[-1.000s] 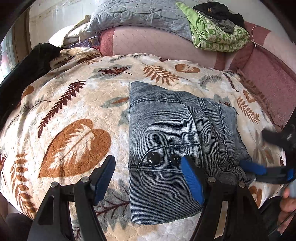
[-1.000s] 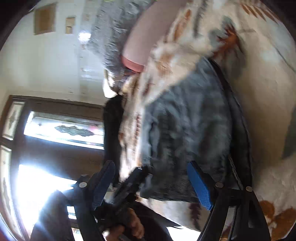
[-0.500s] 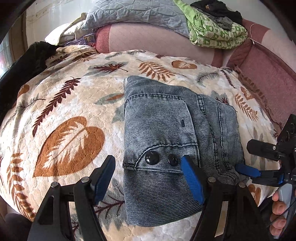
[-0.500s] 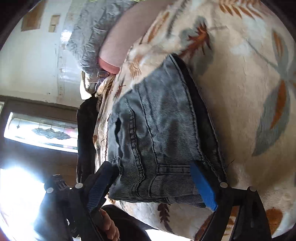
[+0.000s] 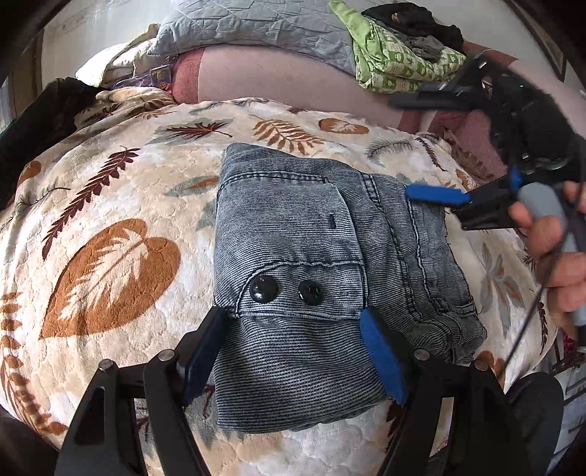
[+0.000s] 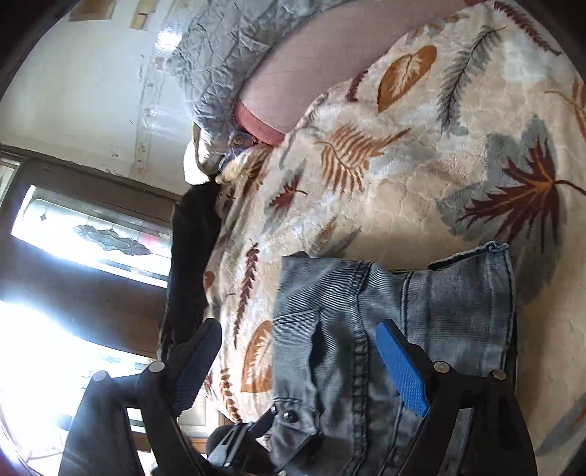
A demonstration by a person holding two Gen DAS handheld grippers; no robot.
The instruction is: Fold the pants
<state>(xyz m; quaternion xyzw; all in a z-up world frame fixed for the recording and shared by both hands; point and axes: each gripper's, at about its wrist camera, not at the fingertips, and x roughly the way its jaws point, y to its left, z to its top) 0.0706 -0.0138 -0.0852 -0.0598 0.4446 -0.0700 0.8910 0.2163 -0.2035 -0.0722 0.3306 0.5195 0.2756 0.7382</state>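
Note:
The grey-blue denim pants lie folded into a compact bundle on the leaf-print blanket, with two black buttons on top. My left gripper is open, its jaws spread over the near edge of the bundle without pinching it. My right gripper is open above the far right side of the pants. It shows in the left wrist view with its blue-padded finger over the bundle's far right corner.
A grey quilt, a green patterned cloth and dark clothes are piled at the head of the bed. A dark garment lies at the left edge. A window and door are beyond the bed.
My right gripper has risen from the near right edge of the pants and moved to their far right corner. My left gripper has moved in over the bundle's near edge.

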